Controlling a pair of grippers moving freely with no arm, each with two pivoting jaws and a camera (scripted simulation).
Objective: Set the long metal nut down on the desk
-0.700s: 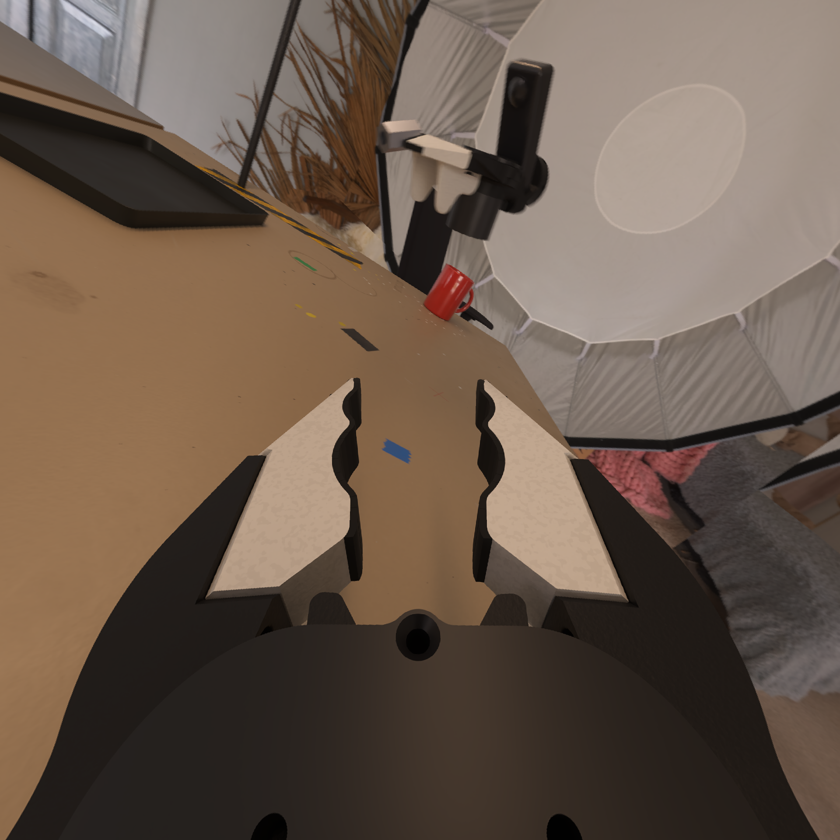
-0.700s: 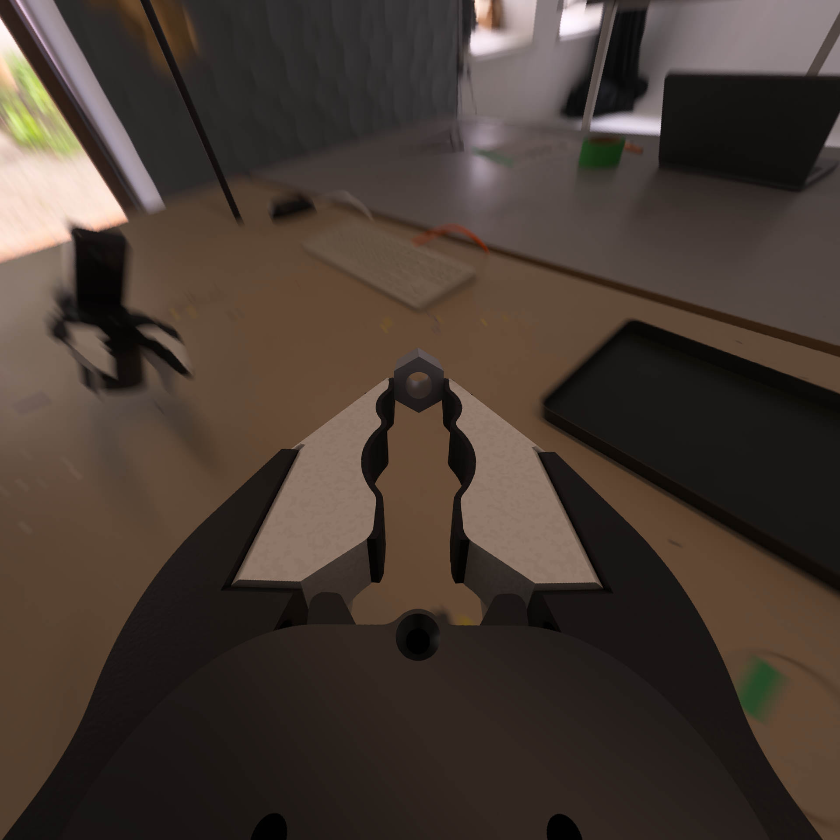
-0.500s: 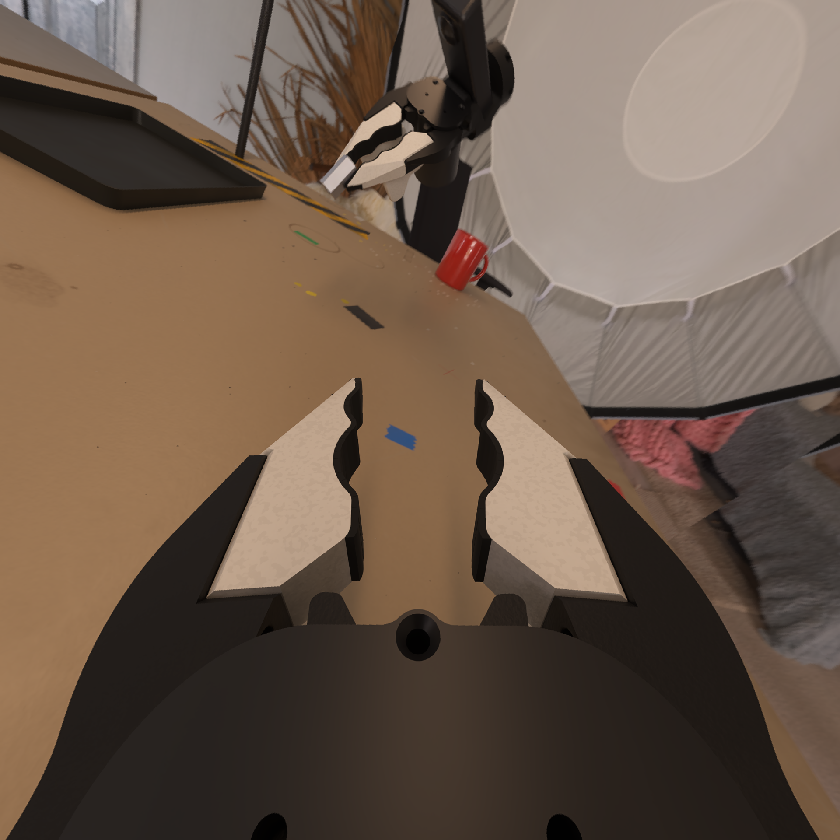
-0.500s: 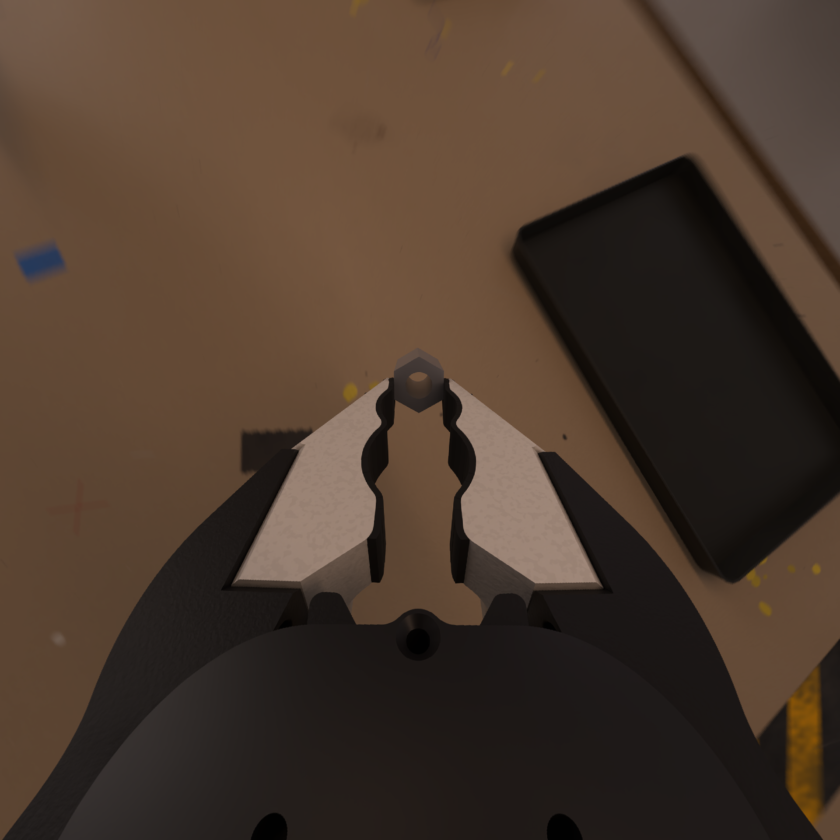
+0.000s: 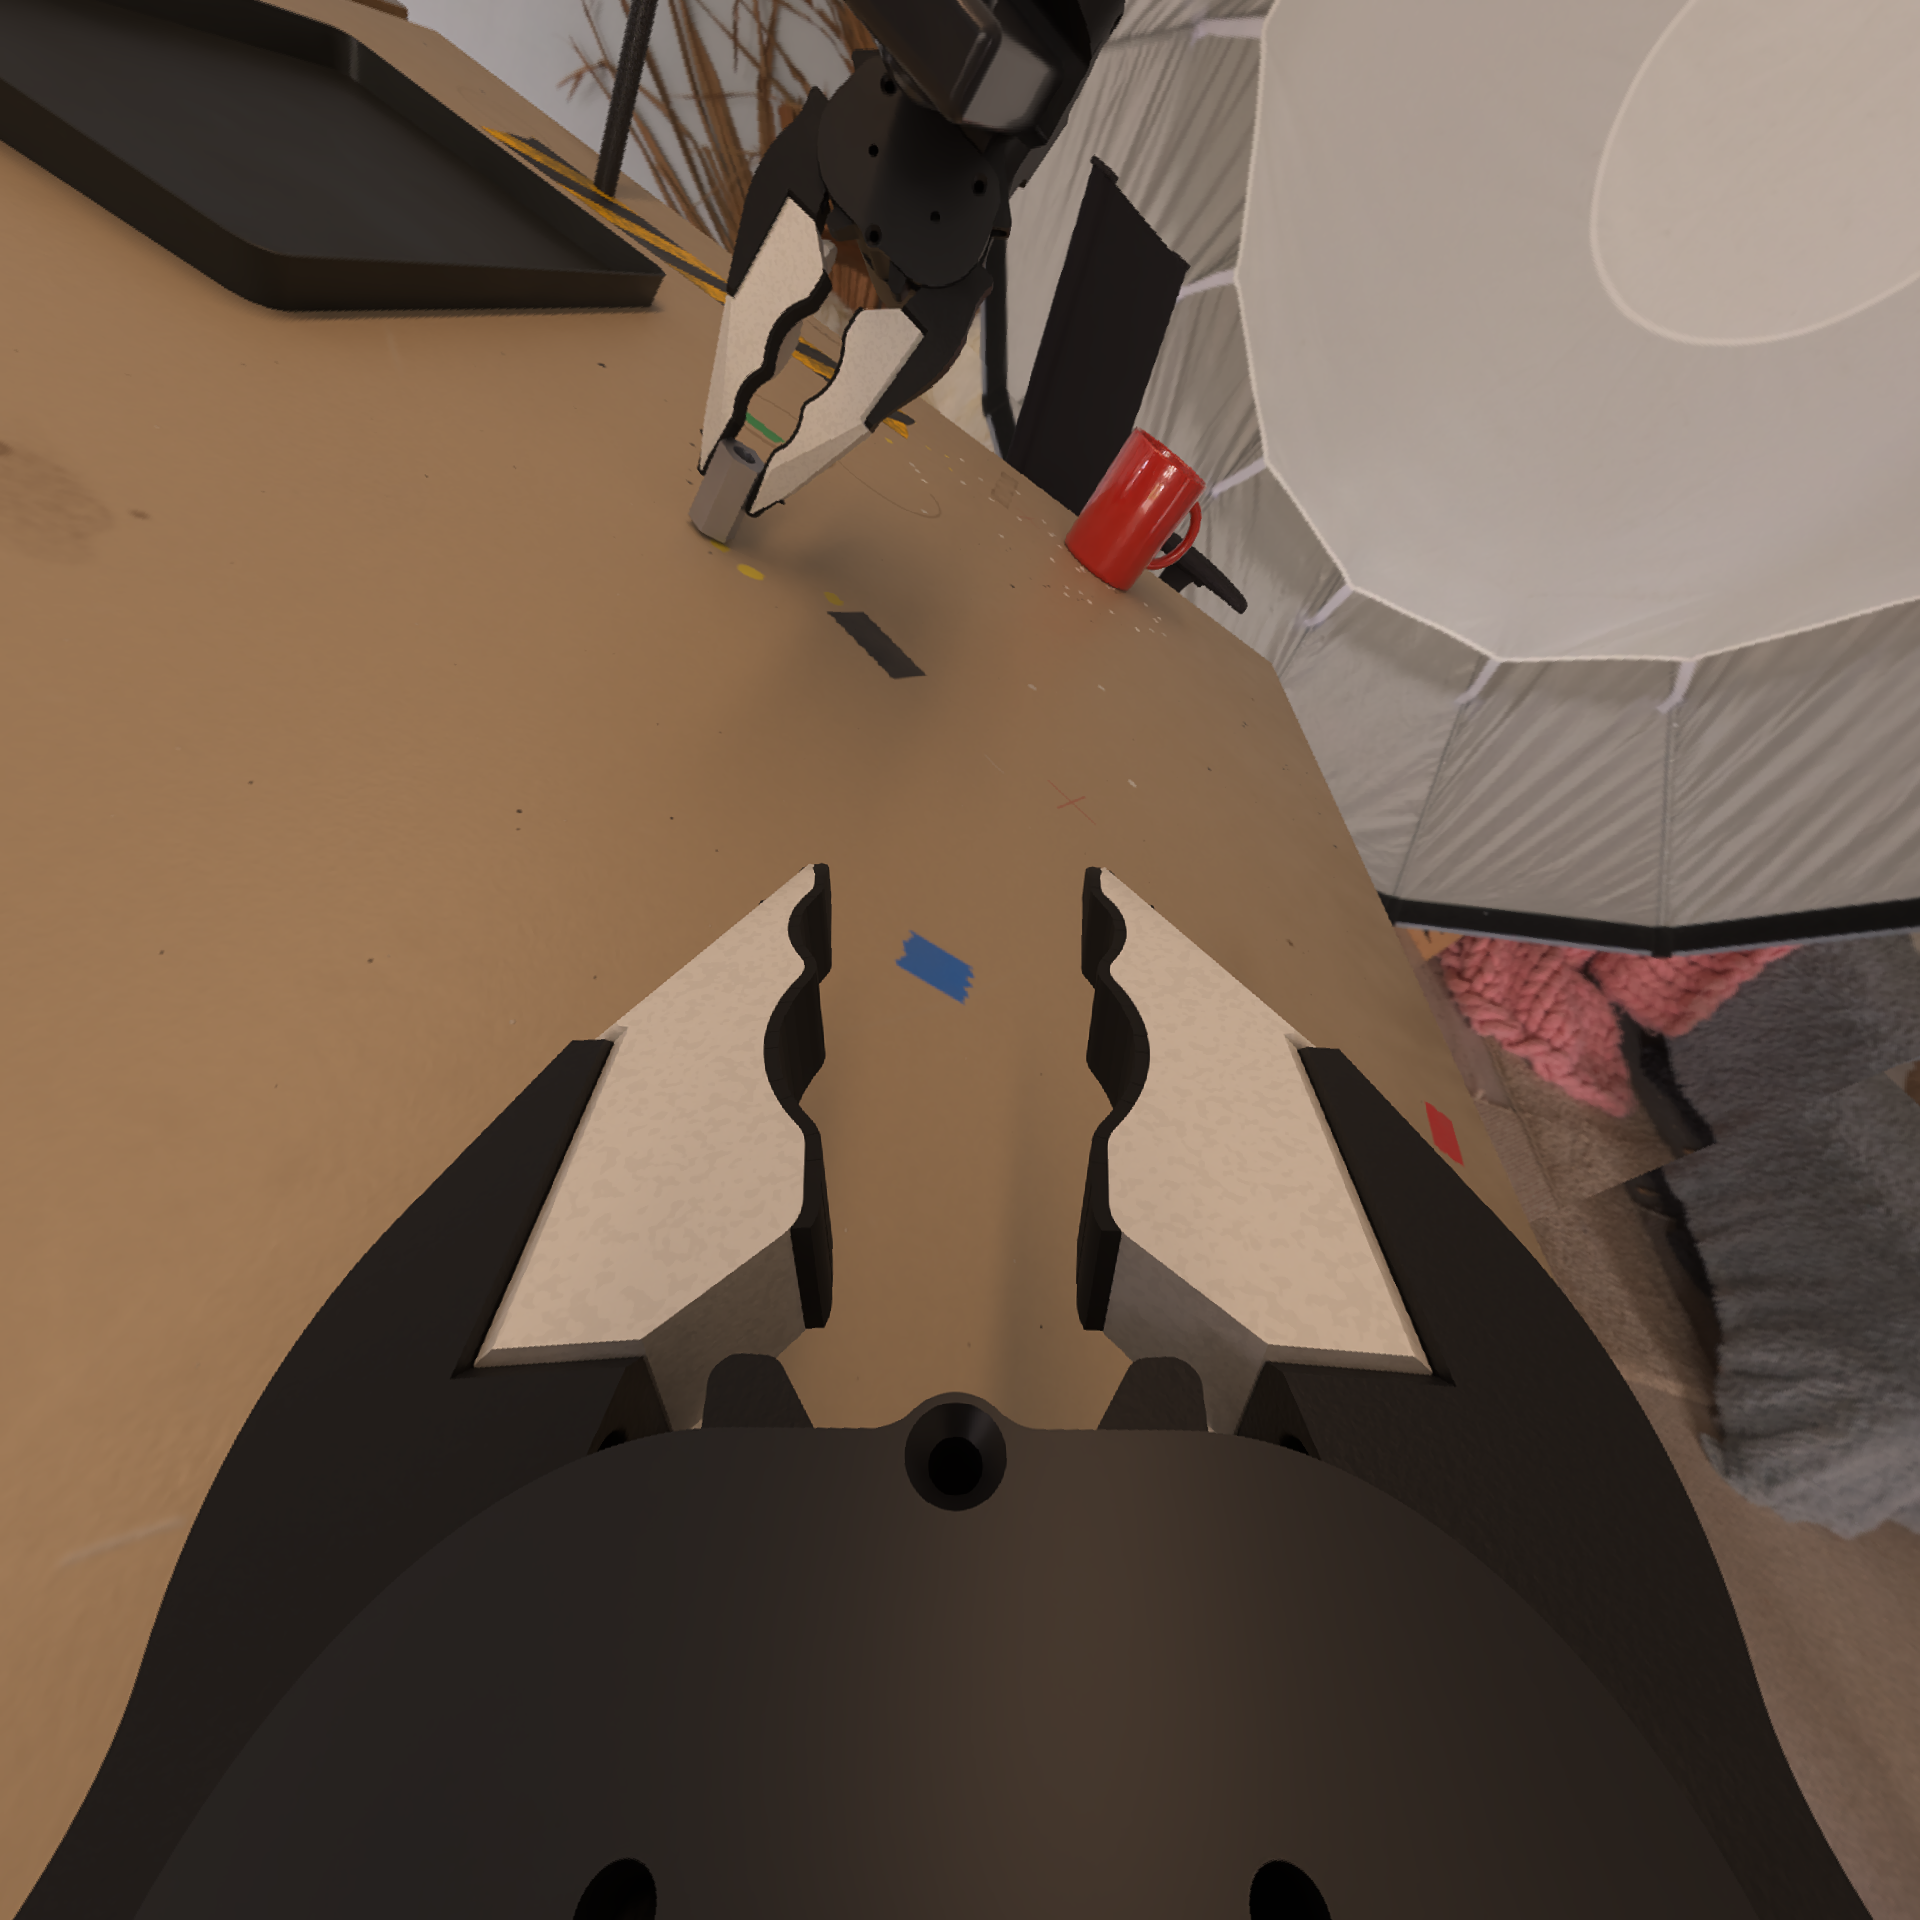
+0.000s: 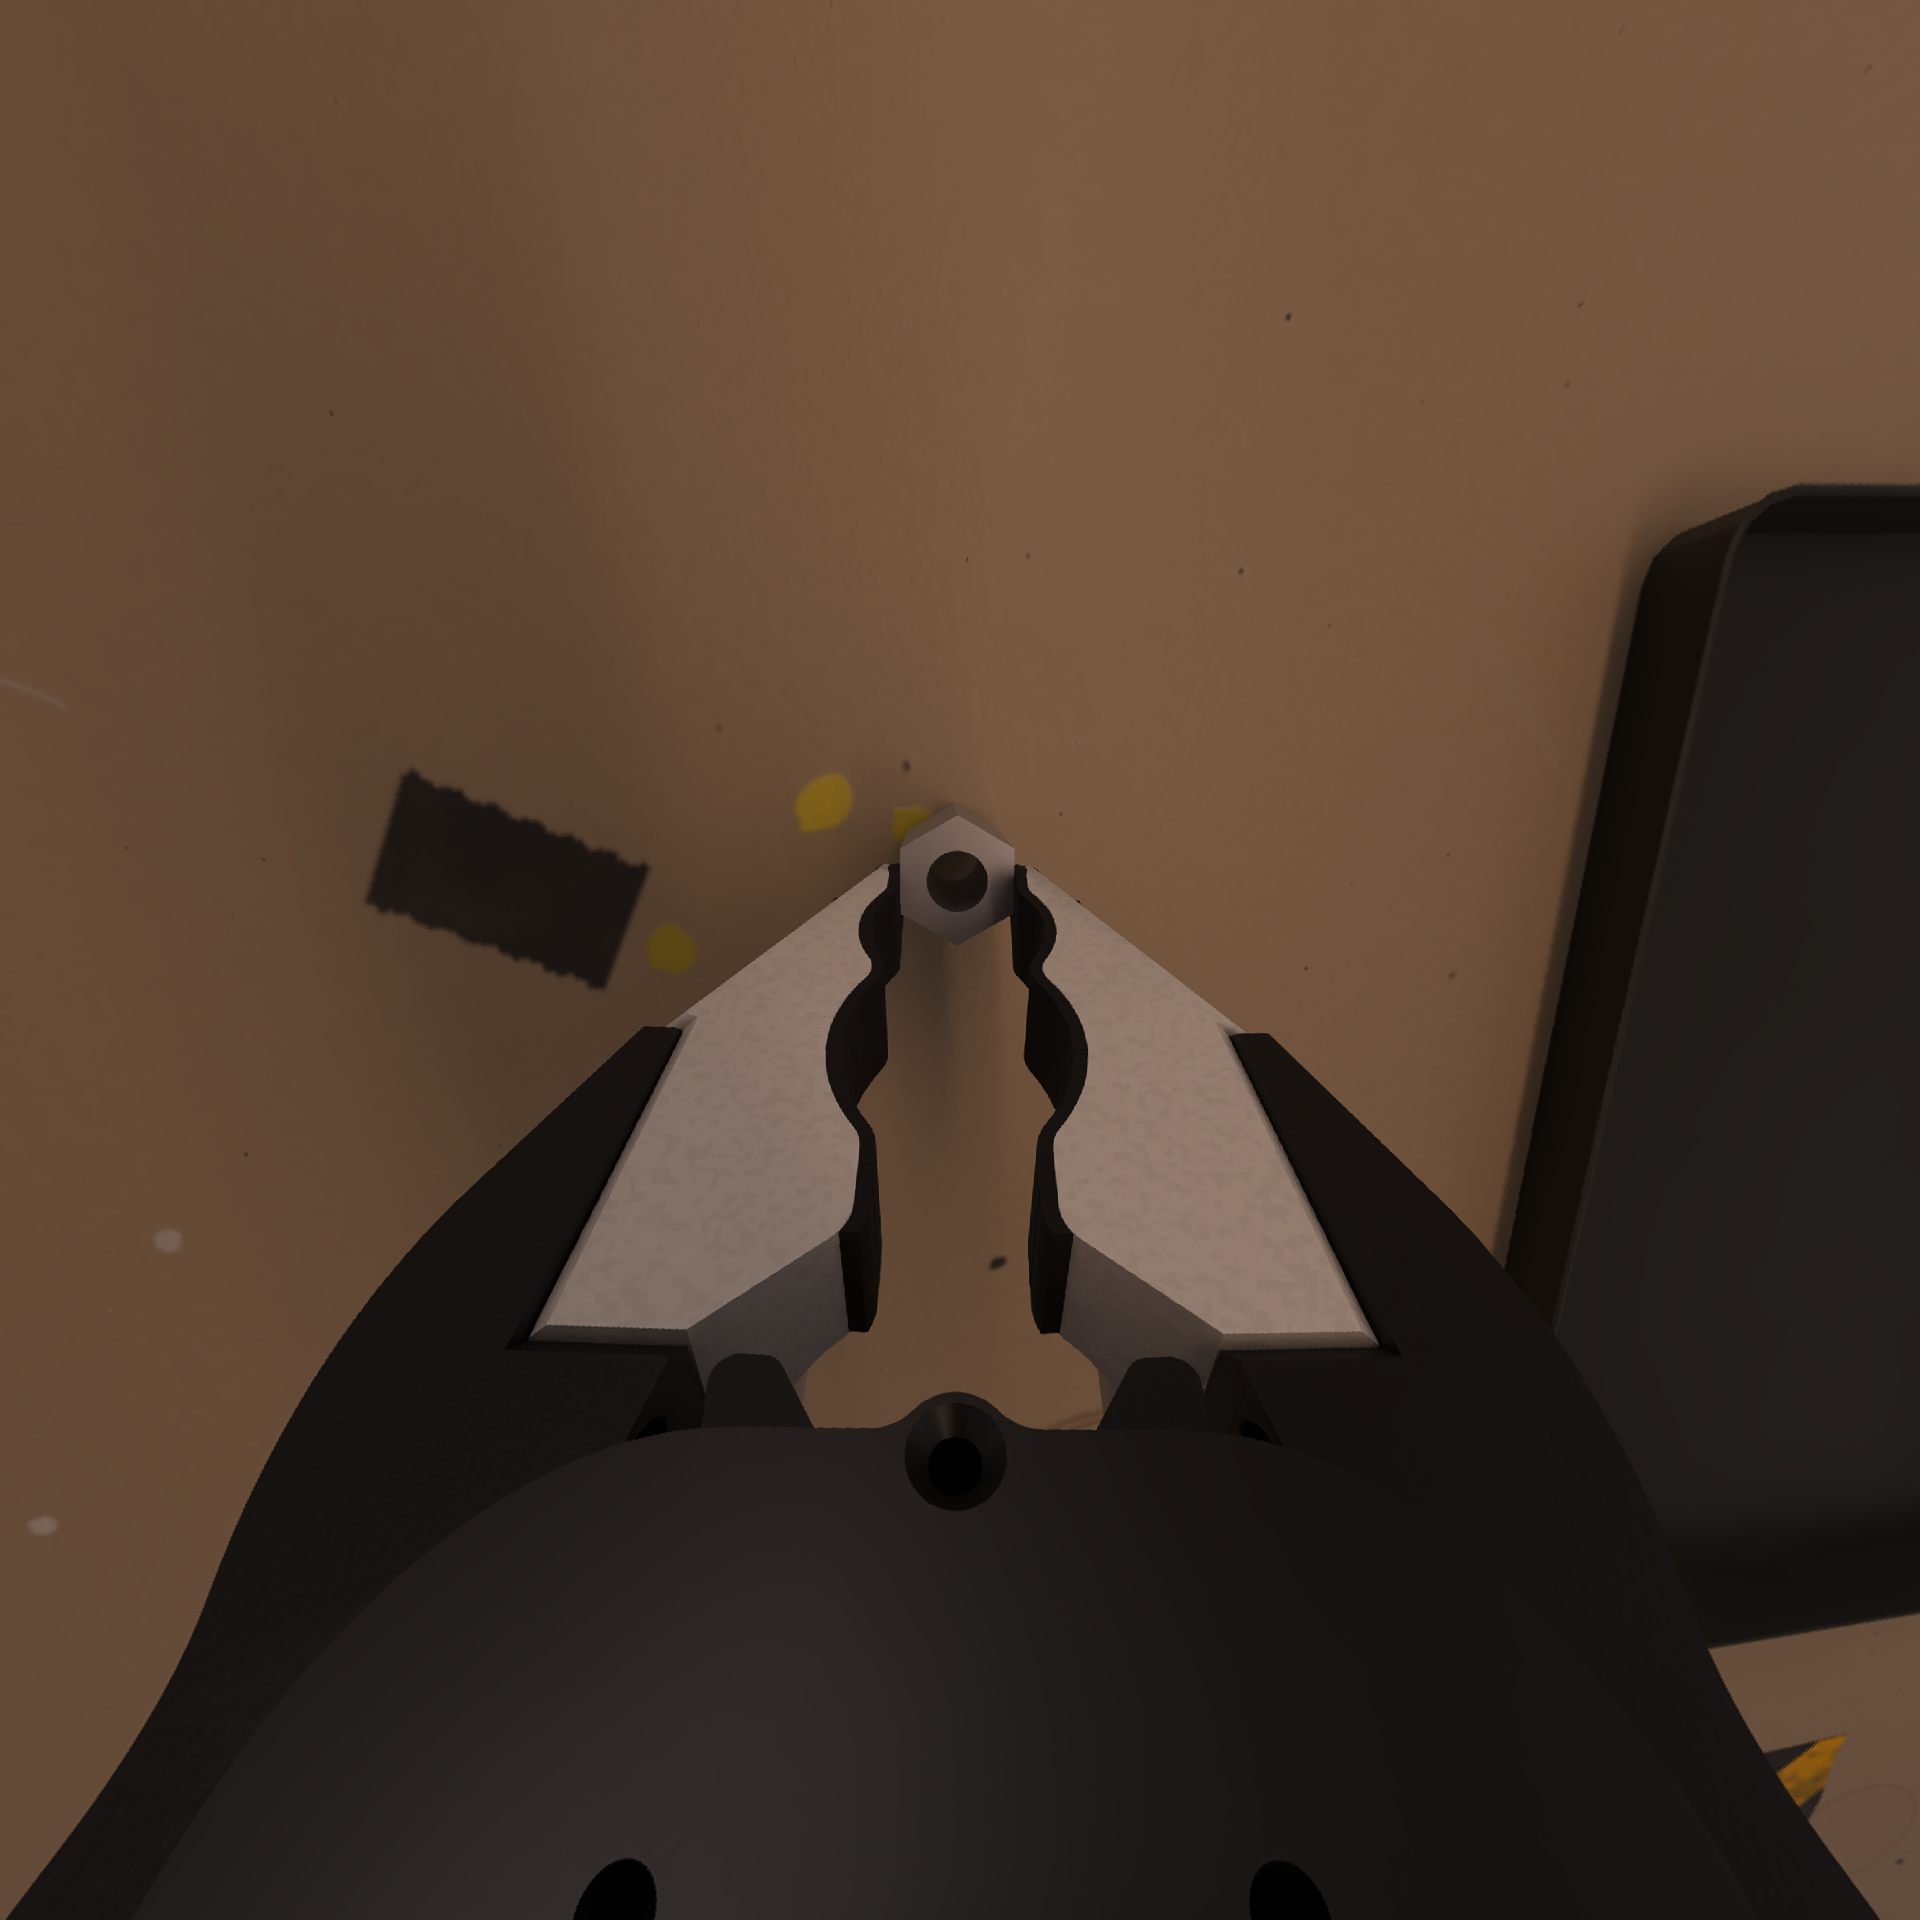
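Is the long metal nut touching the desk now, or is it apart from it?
Touching, it seems. In the left wrist view, the long metal nut stands with its lower end on the desk, no gap under it, held by the right gripper.

Long metal nut [image 5: 720, 497] upright at upper centre of the left wrist view, on the desk [image 5: 312, 727], pinched at its top between the tips of the right gripper [image 5: 740, 473]. Tray [image 5: 312, 208] on the desk at upper left, behind the nut. Mug [image 5: 1138, 511] right of the nut, near the desk edge. Tape strip [image 5: 876, 644] below and right of the nut; another tape piece [image 5: 935, 966] at centre, between the spread fingers of the left gripper [image 5: 956, 894]. In the right wrist view: nut [image 6: 955, 879] at centre, tray [image 6: 1766, 1039] at right edge, tape strip [image 6: 506, 879] left.
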